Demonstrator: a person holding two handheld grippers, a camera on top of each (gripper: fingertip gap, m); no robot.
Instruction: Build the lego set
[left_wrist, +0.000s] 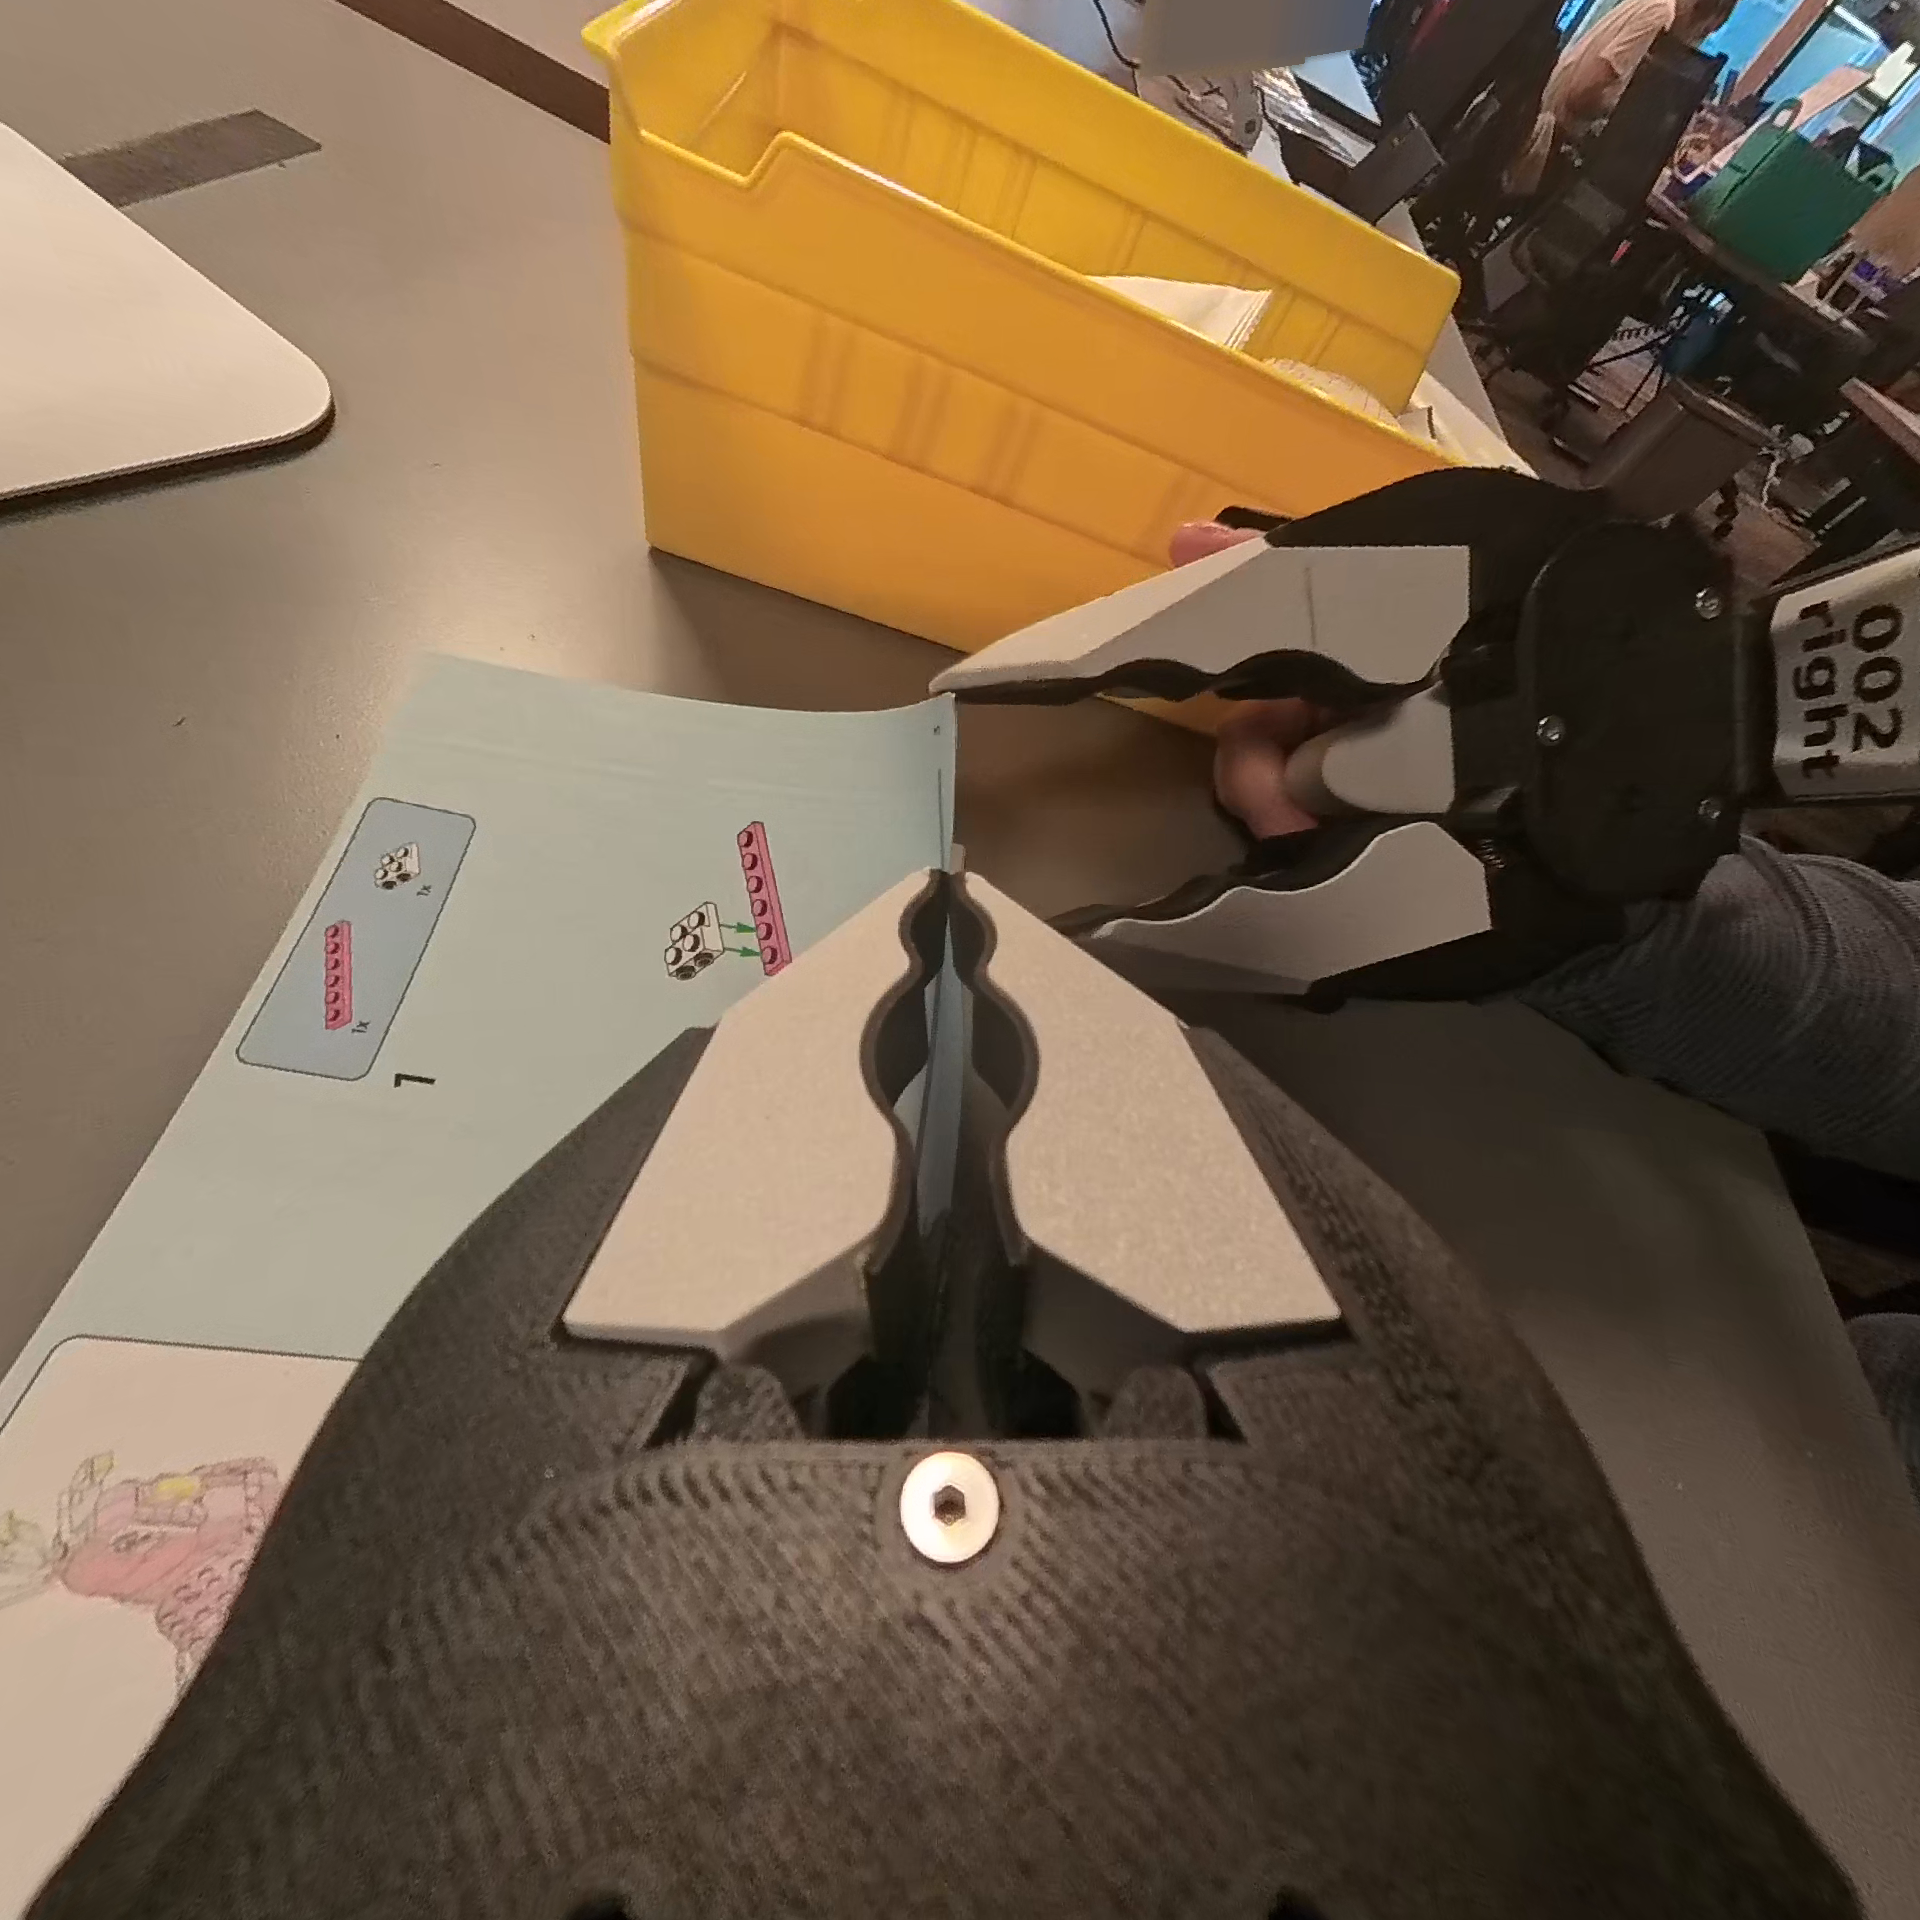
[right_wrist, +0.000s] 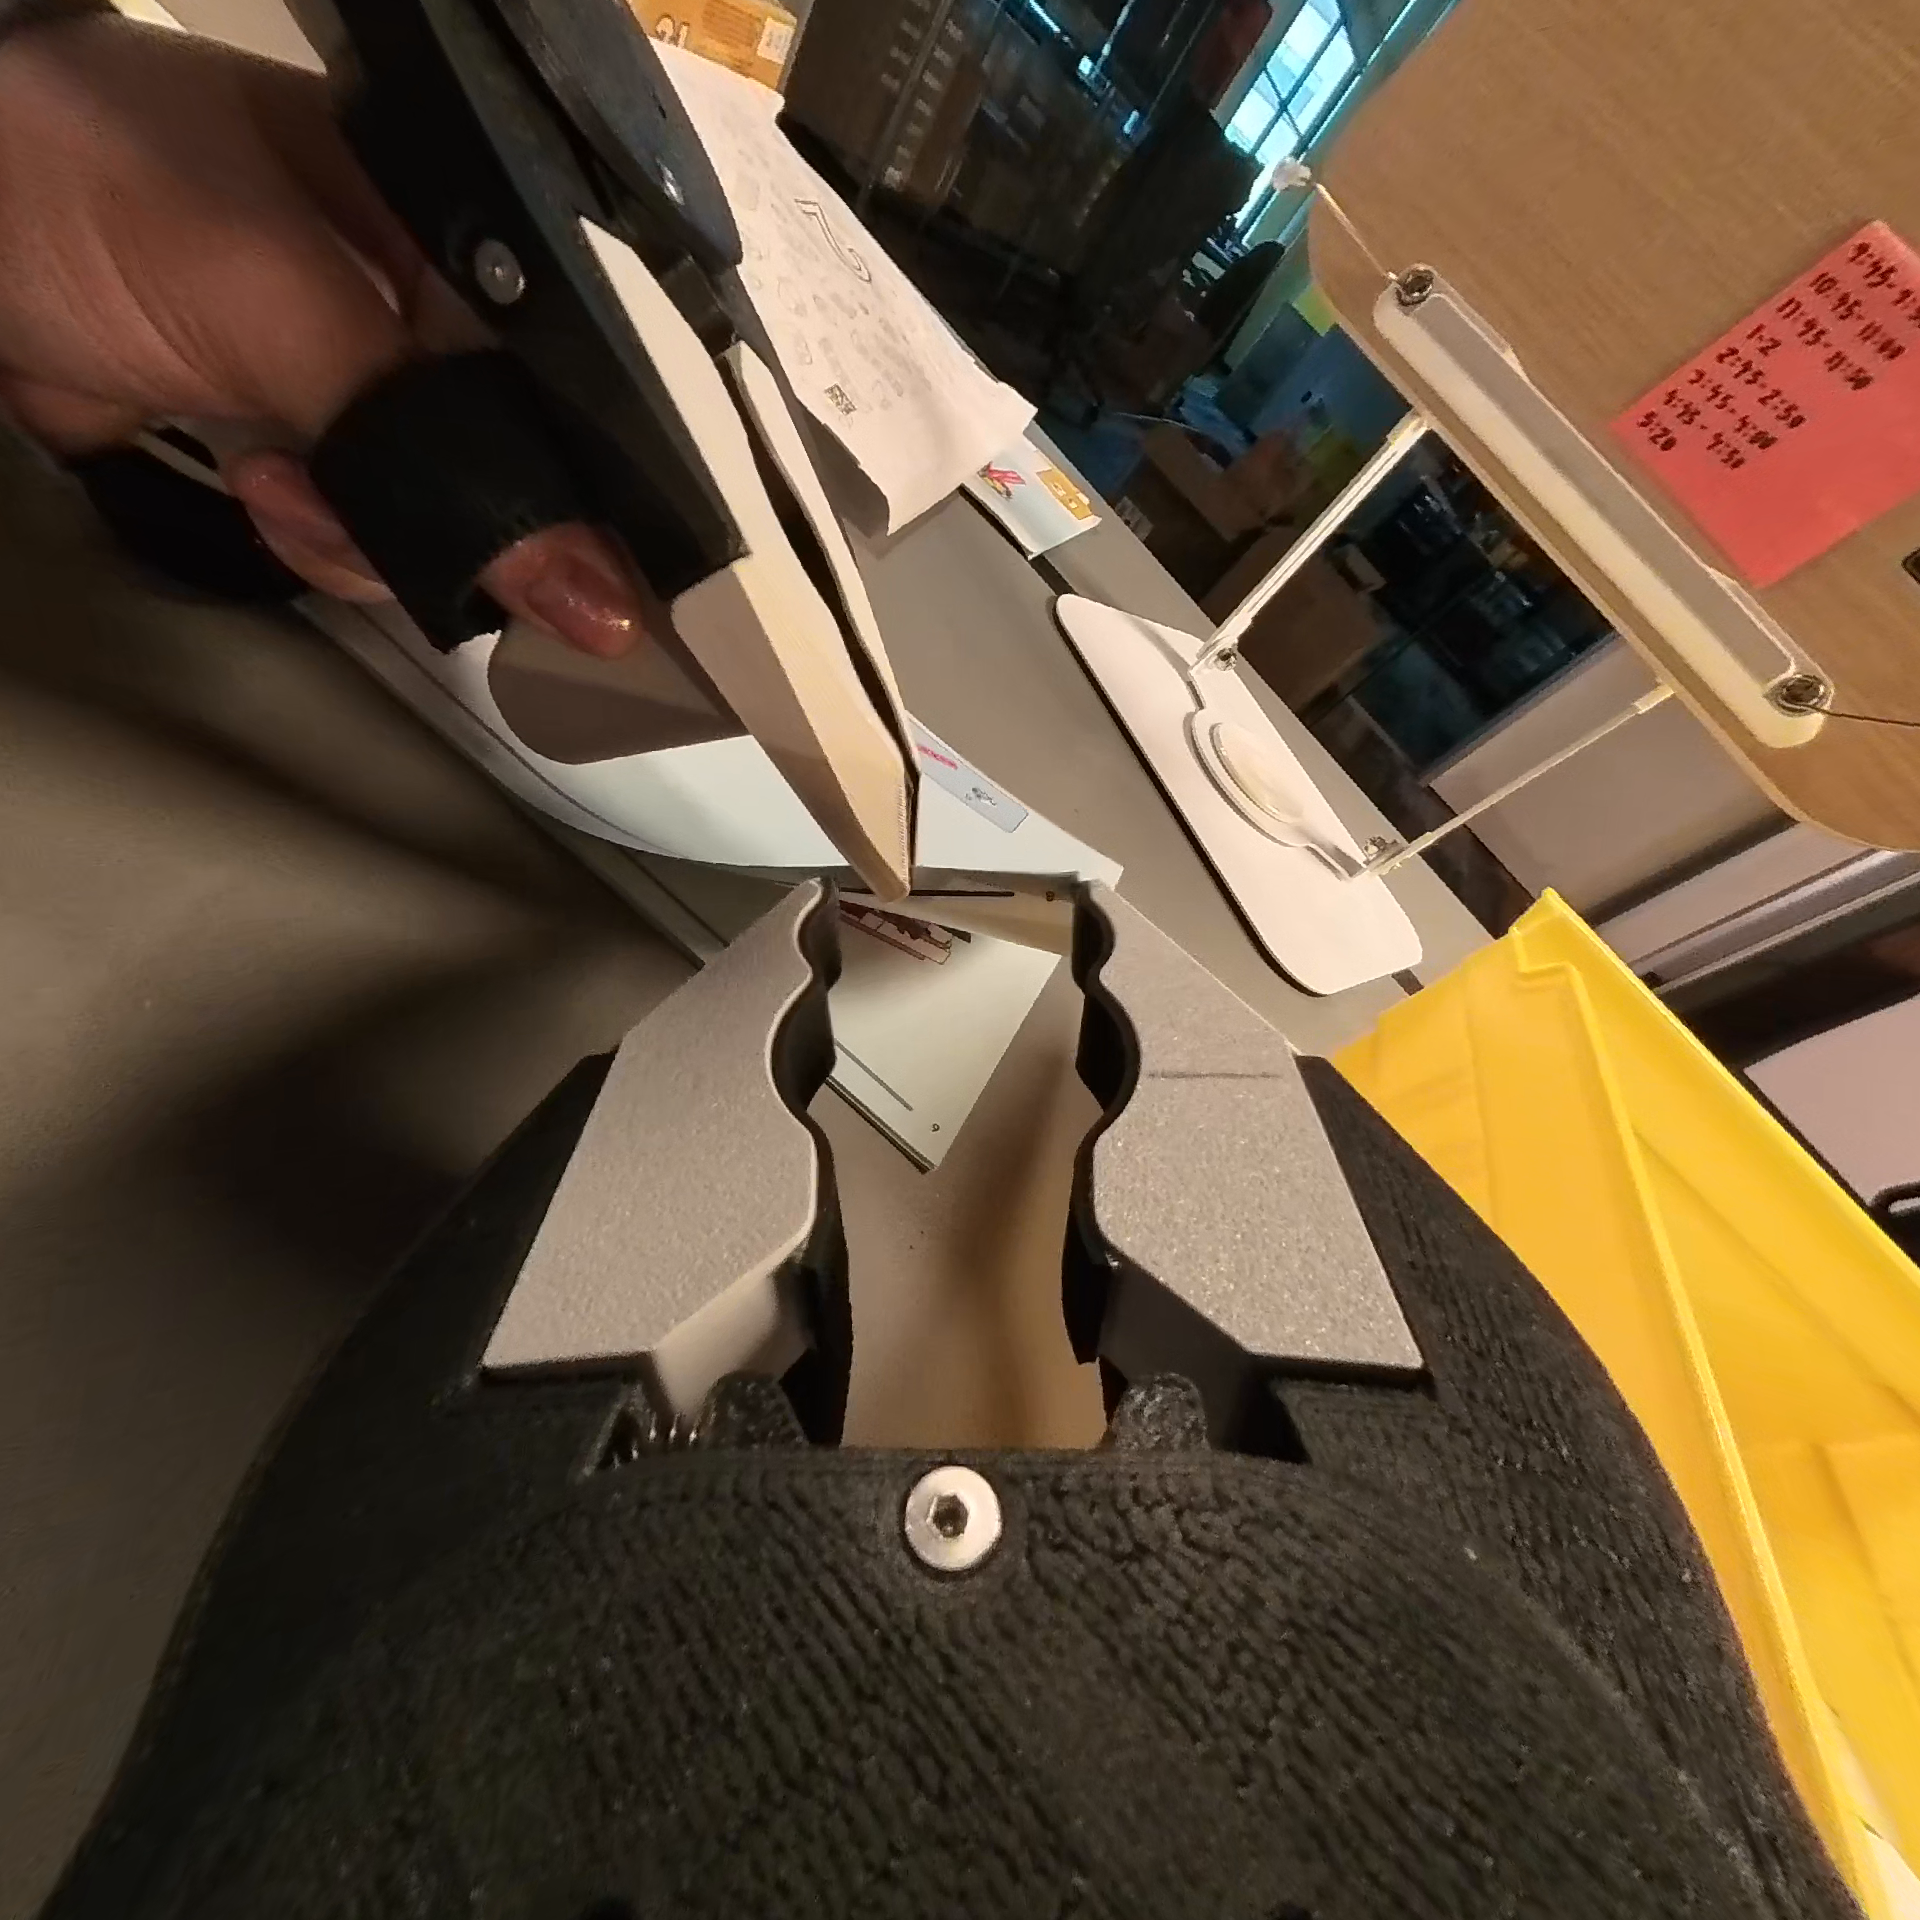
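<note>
The pale blue paper instruction booklet (left_wrist: 582, 883) lay open on the grey table (left_wrist: 436, 520), one page lifted and pinched edge-on between the left gripper's (left_wrist: 948, 883) closed grey fingers. The right gripper (right_wrist: 951, 914) stood with its jaws parted and held nothing, its tips just beside the page's free corner. Thin paper gripped so narrowly could tear or crease if the two pulled apart. Beyond stood a yellow plastic bin (left_wrist: 935, 343).

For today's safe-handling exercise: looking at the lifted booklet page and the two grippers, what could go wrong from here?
1. The left gripper pinches one thin page; a pull could tear it.
2. The open right gripper is at the page's edge and could crumple it.
3. The yellow bin stands close and might get knocked.
</note>
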